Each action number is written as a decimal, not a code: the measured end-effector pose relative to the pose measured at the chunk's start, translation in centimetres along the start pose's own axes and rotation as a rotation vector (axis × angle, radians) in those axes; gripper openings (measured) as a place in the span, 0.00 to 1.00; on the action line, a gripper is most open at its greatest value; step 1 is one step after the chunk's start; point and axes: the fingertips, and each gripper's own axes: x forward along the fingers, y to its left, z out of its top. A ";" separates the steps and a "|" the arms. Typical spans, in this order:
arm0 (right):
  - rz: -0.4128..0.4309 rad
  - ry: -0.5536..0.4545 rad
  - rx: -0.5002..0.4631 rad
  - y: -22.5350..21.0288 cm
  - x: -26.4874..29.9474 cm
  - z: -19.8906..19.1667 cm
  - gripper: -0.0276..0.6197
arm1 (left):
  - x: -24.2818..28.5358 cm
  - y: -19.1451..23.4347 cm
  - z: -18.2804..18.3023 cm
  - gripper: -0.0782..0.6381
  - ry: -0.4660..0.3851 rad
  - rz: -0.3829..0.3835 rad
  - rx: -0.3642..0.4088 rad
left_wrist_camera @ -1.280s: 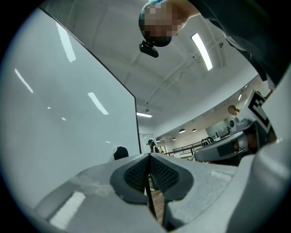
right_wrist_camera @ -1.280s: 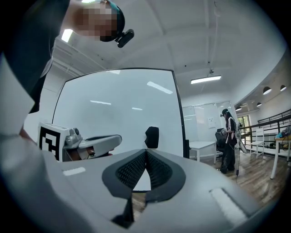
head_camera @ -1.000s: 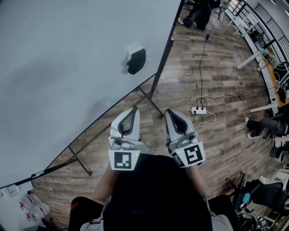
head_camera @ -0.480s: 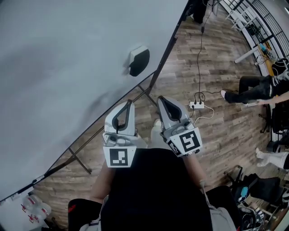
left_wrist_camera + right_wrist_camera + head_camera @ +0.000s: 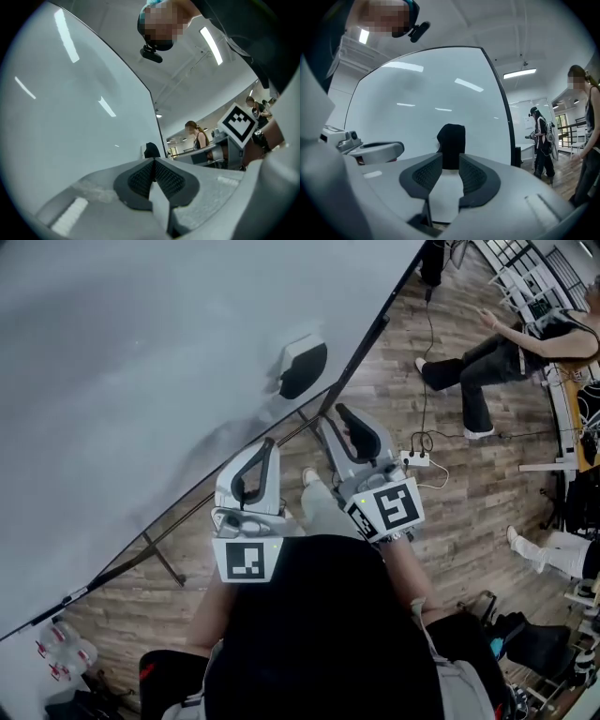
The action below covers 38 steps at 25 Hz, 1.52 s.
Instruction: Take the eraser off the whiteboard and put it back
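One eraser point(image 5: 302, 367) clings to the whiteboard point(image 5: 141, 352) near its dark-framed edge | right gripper point(image 5: 346, 414) points at it from just short, not touching, jaws just opened partway, nothing between them | left gripper point(image 5: 267, 446) alongside, jaws pressed together, empty

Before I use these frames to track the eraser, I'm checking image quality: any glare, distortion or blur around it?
Head view: even light, eraser clear against the whiteboard. Left gripper view: fisheye with dark corners, ceiling-light streaks on the board, eraser small. Right gripper view: same bowing, fainter streaks, eraser a dark silhouette.
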 end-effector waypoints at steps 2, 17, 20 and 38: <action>0.017 0.001 0.005 -0.3 0.9 0.2 0.27 | 0.2 0.1 -0.1 0.11 0.003 0.012 0.007; 0.116 0.017 0.033 -0.7 6.0 0.5 0.42 | 1.1 2.3 -1.6 0.11 0.033 0.113 0.002; 0.122 0.021 0.039 -0.7 6.7 0.5 0.42 | 1.1 2.9 -2.0 0.11 0.043 0.121 0.005; 0.127 0.024 0.060 -0.7 7.9 0.4 0.38 | 1.0 3.0 -2.8 0.11 0.071 0.136 -0.010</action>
